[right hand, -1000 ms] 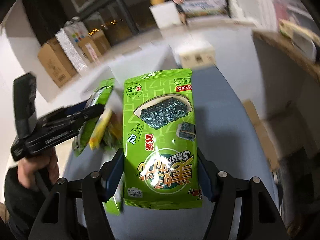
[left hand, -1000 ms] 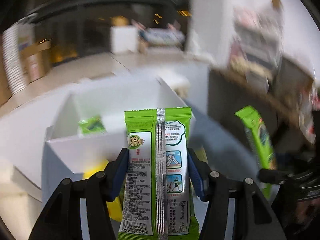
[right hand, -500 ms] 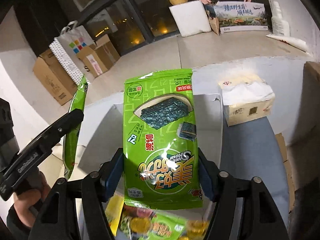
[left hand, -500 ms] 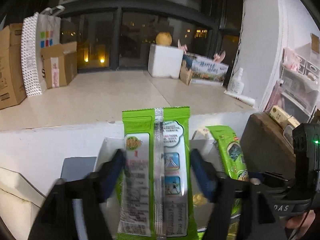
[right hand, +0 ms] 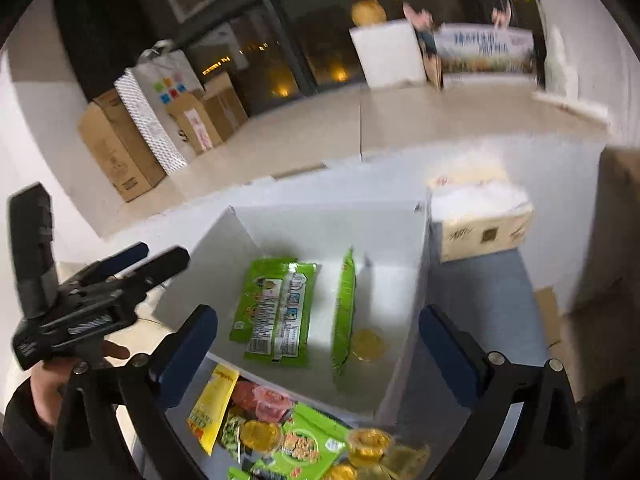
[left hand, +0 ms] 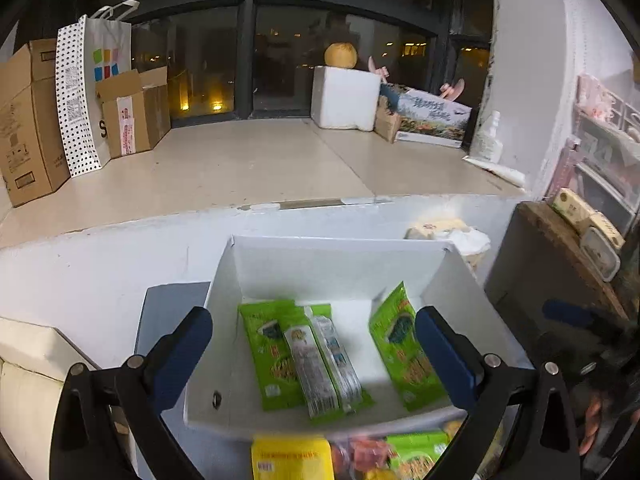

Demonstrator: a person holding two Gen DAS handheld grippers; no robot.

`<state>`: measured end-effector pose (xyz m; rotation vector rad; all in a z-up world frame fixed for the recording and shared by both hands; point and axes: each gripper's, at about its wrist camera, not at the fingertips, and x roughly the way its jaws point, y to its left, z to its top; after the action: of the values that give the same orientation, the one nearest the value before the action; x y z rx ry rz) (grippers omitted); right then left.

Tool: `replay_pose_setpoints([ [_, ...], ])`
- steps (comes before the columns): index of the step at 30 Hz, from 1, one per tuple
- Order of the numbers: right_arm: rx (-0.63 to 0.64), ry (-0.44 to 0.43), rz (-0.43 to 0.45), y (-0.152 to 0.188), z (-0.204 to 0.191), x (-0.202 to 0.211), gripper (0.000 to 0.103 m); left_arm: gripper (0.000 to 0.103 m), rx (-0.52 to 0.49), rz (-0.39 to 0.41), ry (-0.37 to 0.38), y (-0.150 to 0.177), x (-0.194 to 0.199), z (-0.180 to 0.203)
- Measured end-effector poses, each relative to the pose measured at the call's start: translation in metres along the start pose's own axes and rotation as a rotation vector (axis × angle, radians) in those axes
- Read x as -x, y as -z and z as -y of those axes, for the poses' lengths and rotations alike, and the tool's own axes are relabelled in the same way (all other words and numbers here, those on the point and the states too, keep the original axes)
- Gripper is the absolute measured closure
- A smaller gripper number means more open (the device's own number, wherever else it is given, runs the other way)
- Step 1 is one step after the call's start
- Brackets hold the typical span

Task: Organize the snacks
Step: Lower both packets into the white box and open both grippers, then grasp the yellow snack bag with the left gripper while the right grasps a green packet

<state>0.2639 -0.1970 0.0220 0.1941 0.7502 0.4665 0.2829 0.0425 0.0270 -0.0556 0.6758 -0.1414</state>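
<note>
Three green snack packets (left hand: 316, 356) lie inside the white box (left hand: 340, 264), one of them leaning on edge. Left gripper (left hand: 312, 344) and right gripper (right hand: 318, 336) both spread wide, empty, above it. Unsorted pile of snacks (right hand: 296, 440) remains on the table just in front of the box; sorting judged partly done.

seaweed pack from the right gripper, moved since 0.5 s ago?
Yes. It left the right gripper, now open, and dropped into the white box, standing on edge beside the other packs.

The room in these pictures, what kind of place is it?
Probably a home or small office storage corner: cardboard boxes and a foam box by dark windows, and a tissue pack beside the white snack box.
</note>
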Motion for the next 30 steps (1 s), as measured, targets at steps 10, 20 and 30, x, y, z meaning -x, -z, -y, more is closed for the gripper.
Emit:
replay_pose_setpoints([
  [10,-0.044,0.052,0.021,0.103,-0.027,0.08,0.0,0.0,0.052,0.043,0.001,0.104,0.115,0.006],
  [20,-0.009,0.116,-0.176,0.184,-0.062,0.051,0.0,0.0,0.163,0.074,-0.023,0.203,0.182,0.013],
  [30,0.161,0.186,-0.43,0.216,-0.103,-0.022,0.0,0.0,0.211,0.054,-0.049,0.211,0.172,-0.003],
])
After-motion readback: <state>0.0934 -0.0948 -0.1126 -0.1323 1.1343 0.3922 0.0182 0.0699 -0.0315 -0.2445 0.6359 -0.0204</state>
